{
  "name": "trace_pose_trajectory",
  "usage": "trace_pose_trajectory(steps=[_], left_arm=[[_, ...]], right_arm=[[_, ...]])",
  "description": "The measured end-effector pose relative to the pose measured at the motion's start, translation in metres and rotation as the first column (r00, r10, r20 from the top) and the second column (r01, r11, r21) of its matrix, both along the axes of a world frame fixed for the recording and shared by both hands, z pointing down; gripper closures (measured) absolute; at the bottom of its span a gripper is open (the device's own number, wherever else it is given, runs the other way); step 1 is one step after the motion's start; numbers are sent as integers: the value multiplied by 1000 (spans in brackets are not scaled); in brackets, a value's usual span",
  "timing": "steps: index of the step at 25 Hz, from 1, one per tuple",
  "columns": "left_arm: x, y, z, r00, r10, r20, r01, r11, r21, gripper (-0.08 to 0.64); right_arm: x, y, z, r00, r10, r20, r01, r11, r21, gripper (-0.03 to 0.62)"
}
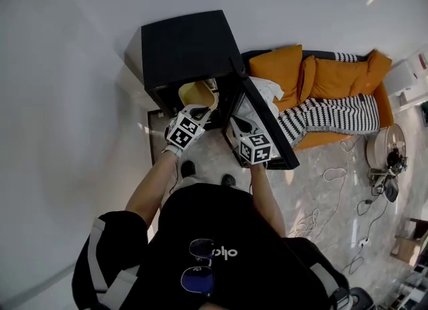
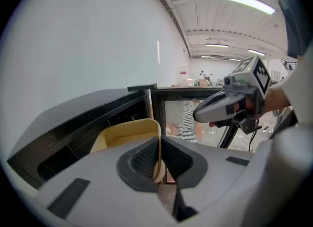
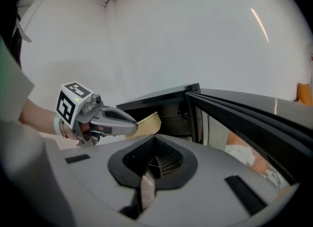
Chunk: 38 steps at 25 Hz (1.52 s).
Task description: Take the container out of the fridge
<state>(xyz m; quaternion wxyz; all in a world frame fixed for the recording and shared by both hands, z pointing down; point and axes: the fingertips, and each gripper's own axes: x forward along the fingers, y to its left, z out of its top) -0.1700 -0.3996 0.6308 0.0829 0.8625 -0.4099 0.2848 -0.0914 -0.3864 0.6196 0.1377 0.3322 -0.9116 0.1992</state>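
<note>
A pale yellow container (image 1: 196, 93) sits tilted at the mouth of the small black fridge (image 1: 187, 45), partly out of the opening. My left gripper (image 1: 199, 109) is shut on its near rim; in the left gripper view the thin yellow wall of the container (image 2: 128, 134) is pinched between the pads of the left gripper (image 2: 158, 160). My right gripper (image 1: 237, 123) hangs beside it, just inside the open fridge door (image 1: 271, 138), shut with nothing held. The right gripper view shows the right gripper (image 3: 154, 157), the container (image 3: 149, 122) and the left gripper (image 3: 129, 120) to the left.
The fridge door (image 3: 244, 108) swings out to the right. An orange sofa (image 1: 334, 78) with a striped blanket (image 1: 328, 118) stands behind it. Cables (image 1: 334, 195) trail over the marble floor, and a round table (image 1: 388, 145) stands at the right. A white wall (image 1: 60, 101) runs along the left.
</note>
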Motion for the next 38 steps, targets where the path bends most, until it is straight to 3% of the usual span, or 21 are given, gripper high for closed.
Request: trace_pose_trajectory(steps=[9, 17, 23, 29, 38], left_arm=[[2, 48, -9, 987, -152, -42, 152, 988, 9, 540], [-8, 105, -14, 947, -309, -84, 312, 950, 22, 541], [-24, 141, -26, 923, -370, -106, 375, 926, 39, 540], [-61, 187, -35, 909, -402, -108, 409, 911, 49, 540], [-122, 269, -44, 893, -428, -139, 440, 895, 70, 540]], right_arm=[[2, 19, -12, 991, -132, 31, 132, 991, 16, 584], [-7, 43, -8, 968, -249, 34, 249, 969, 9, 584], [-25, 63, -7, 955, -296, 29, 296, 955, 7, 584], [-54, 87, -17, 958, -286, 25, 286, 958, 18, 584], [-118, 164, -29, 948, -319, -10, 319, 947, 48, 584]])
